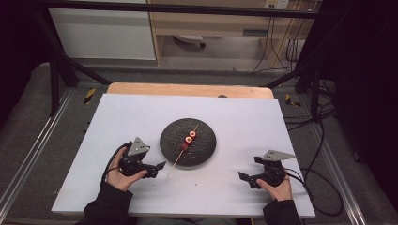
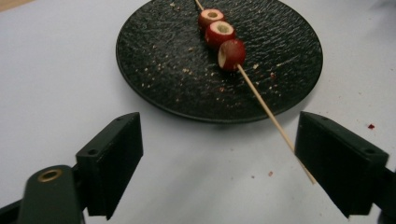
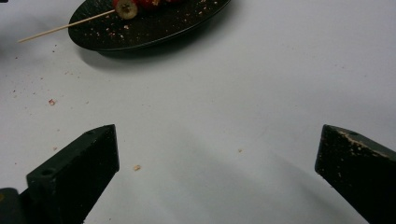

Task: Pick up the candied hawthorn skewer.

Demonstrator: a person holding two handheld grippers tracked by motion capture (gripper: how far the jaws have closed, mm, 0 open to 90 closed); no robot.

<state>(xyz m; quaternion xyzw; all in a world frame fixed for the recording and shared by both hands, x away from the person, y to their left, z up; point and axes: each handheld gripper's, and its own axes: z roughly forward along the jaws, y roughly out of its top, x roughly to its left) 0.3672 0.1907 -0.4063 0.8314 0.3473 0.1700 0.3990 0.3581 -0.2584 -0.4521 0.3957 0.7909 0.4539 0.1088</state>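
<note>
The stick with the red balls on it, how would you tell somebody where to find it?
Look at the white table and find the round black plate in its middle. Lying across the plate is a thin wooden skewer with three red hollowed fruits threaded on it in a row. Its bare end pokes off the plate's edge toward the left gripper, and nothing else there is red.

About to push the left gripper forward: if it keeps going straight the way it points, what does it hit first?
Probably the skewer: its bare end lies by the inner face of one jaw of the open left gripper. Beyond is the black plate's near rim. Depth is hard to judge.
</note>
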